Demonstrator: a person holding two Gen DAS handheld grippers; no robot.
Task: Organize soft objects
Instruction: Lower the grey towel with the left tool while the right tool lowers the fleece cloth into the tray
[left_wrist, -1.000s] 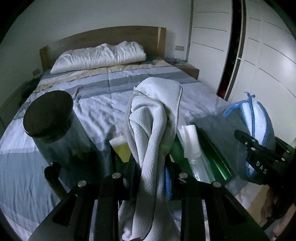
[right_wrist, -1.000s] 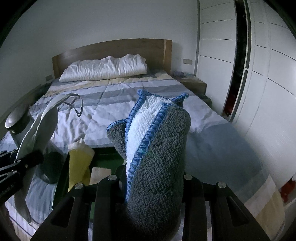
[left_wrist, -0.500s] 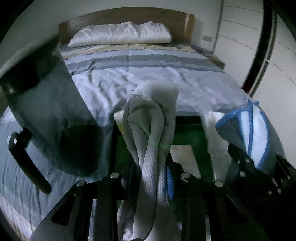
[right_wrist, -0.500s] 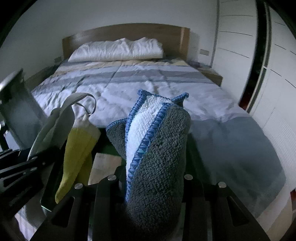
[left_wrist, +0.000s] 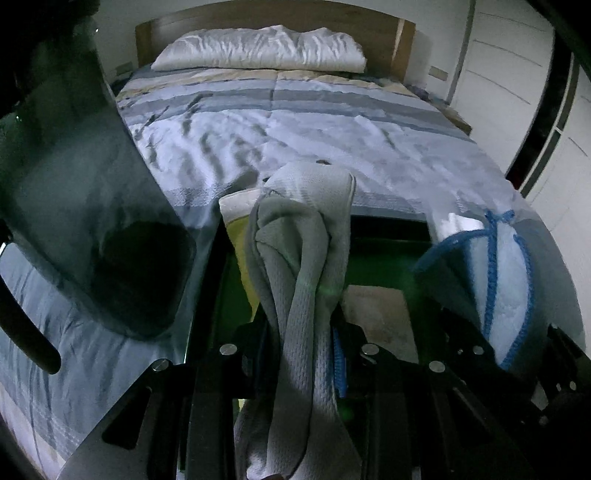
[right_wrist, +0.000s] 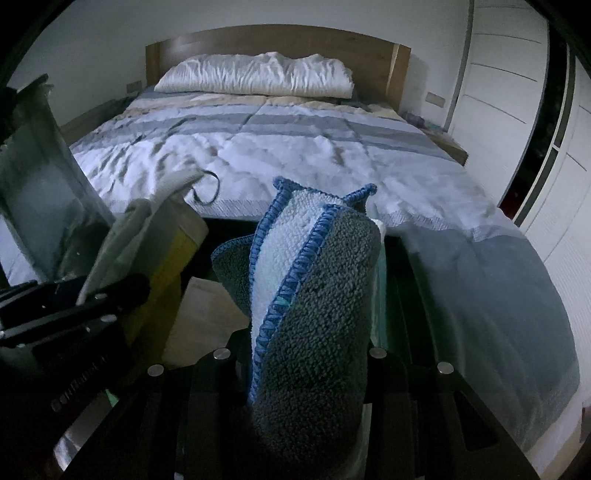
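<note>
My left gripper (left_wrist: 301, 334) is shut on a pale grey waffle-weave cloth (left_wrist: 306, 236) that stands bunched between its fingers, over a dark green bin (left_wrist: 388, 254) on the bed. A yellow cloth (left_wrist: 240, 236) leans in the bin's left end, a white folded piece (left_wrist: 454, 221) sits at its right end, and a beige sheet (left_wrist: 376, 310) lies on its floor. My right gripper (right_wrist: 306, 354) is shut on a fluffy grey and white cloth with blue edging (right_wrist: 317, 295), just right of the left gripper (right_wrist: 92, 299). Both pairs of fingertips are hidden by cloth.
A tall dark translucent container (left_wrist: 92, 221) stands close on the left of the bin. The striped bedspread (left_wrist: 332, 122) stretches back to a white pillow (left_wrist: 258, 48) and a wooden headboard (left_wrist: 391, 40). White wardrobe doors (left_wrist: 517, 74) line the right side.
Both grippers have sunk toward the green bin with their cloths still held. The dark container now looms larger on the left, and the bin fills more of both views.
</note>
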